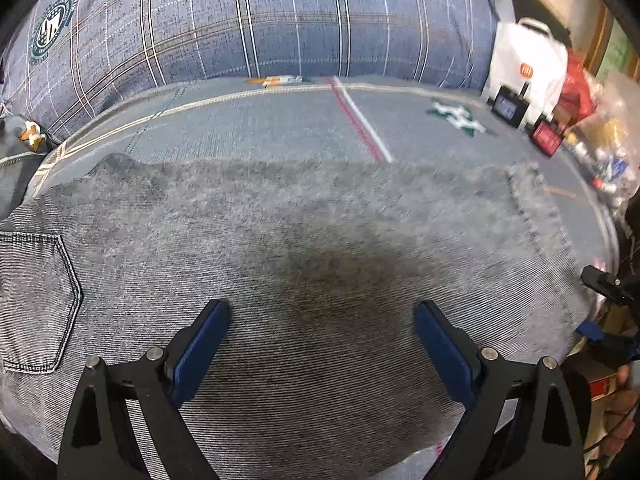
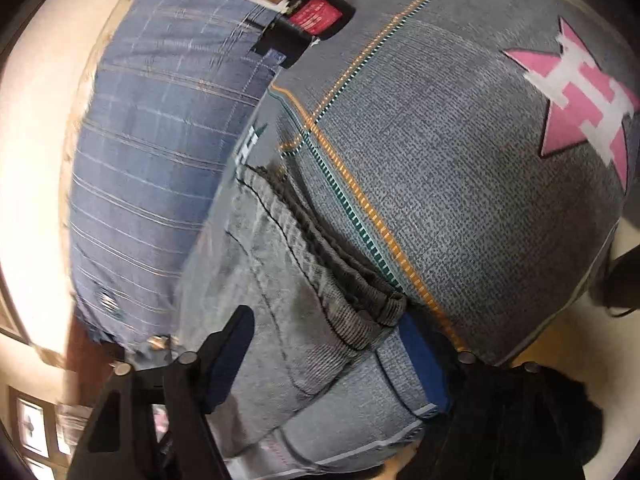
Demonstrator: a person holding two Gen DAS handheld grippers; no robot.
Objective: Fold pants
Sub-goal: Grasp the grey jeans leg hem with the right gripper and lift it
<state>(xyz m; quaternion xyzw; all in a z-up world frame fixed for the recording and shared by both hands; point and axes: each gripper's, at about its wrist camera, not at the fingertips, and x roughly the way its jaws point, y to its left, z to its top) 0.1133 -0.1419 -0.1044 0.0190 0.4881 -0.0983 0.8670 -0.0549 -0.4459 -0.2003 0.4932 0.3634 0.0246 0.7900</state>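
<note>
Below the left gripper, grey denim pants lie spread flat across a bed covered in a blue-grey sheet with stripes and star emblems. Its two blue-padded fingers stand wide apart, with nothing clasped between them; only the cloth shows in the gap, and whether the tips touch it cannot be told. On the pants a back pocket sits to the left of this gripper, and a stitched seam runs down the cloth to its right. Beyond the far edge of the pants lies bare sheet, and behind that a large plaid pillow. A white bag and small boxes stand at the far right corner of the bed.

Seen from the right wrist, the right gripper sits at one end of the pants, where several layers of hem (dark, ribbed-looking edges) stack up. Its fingers straddle this bunched end: one blue pad lies against the left side of the cloth, the other against the right, under the stacked hems. The jaws are fairly wide, and whether they actually pinch the cloth cannot be told. To the right of the pants the sheet shows an orange and green stripe and a pink star emblem. The plaid pillow lies to the left of the pants.
</note>
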